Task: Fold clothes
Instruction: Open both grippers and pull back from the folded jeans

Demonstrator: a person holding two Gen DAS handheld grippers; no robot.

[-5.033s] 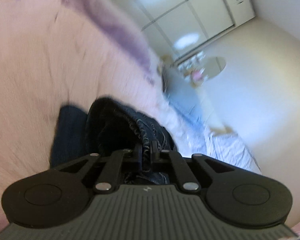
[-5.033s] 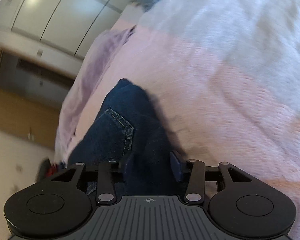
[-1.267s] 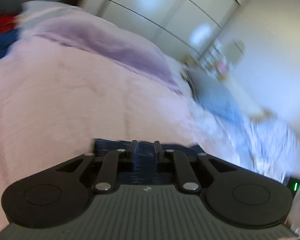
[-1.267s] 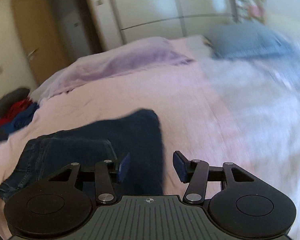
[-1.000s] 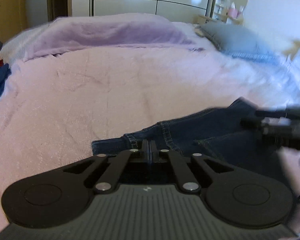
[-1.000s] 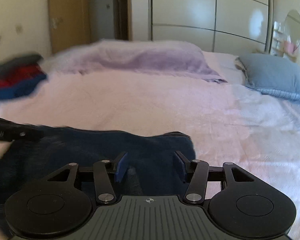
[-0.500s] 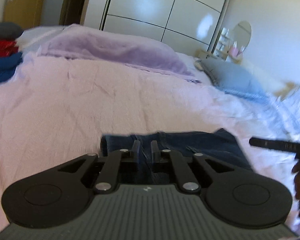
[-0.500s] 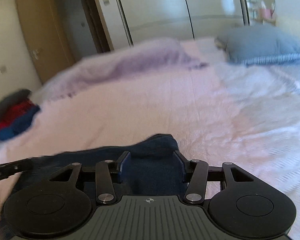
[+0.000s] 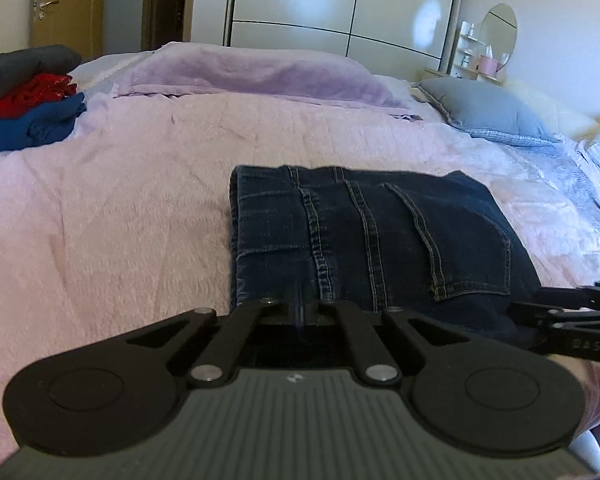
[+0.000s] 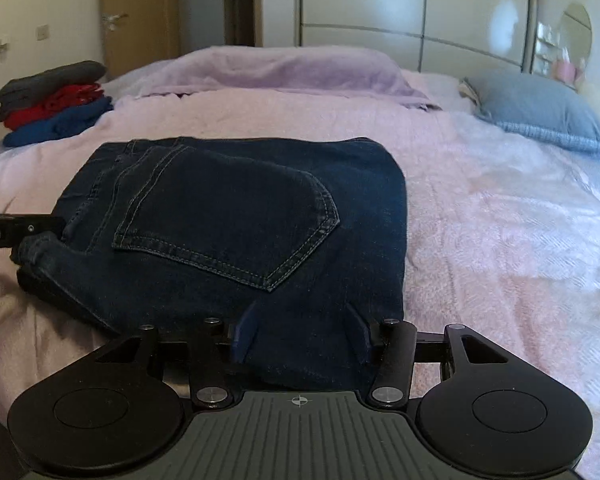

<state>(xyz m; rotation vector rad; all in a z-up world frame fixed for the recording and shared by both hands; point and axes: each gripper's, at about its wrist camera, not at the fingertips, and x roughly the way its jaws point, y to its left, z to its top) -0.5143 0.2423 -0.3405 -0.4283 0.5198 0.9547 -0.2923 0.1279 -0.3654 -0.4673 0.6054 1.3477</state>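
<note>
Folded jeans (image 9: 364, 240) on bed (image 9: 100, 220); L claw (image 9: 302, 312) pinching edge.

Both wrist views sit low at the bed's (image 9: 100, 208) near edge, facing the wardrobe (image 10: 412, 12), close over the shared folded jeans (image 9: 372, 232), seen from opposite ends.

Both views are sharp and evenly lit by soft daylight, with no motion blur. Pale glare patches sit on the glossy wardrobe doors (image 9: 340, 12) far ahead of the tongs. Fisheye curvature bends the edges and darkens the corners; shadows on the pink bedspread (image 10: 500, 220) are faint.
</note>
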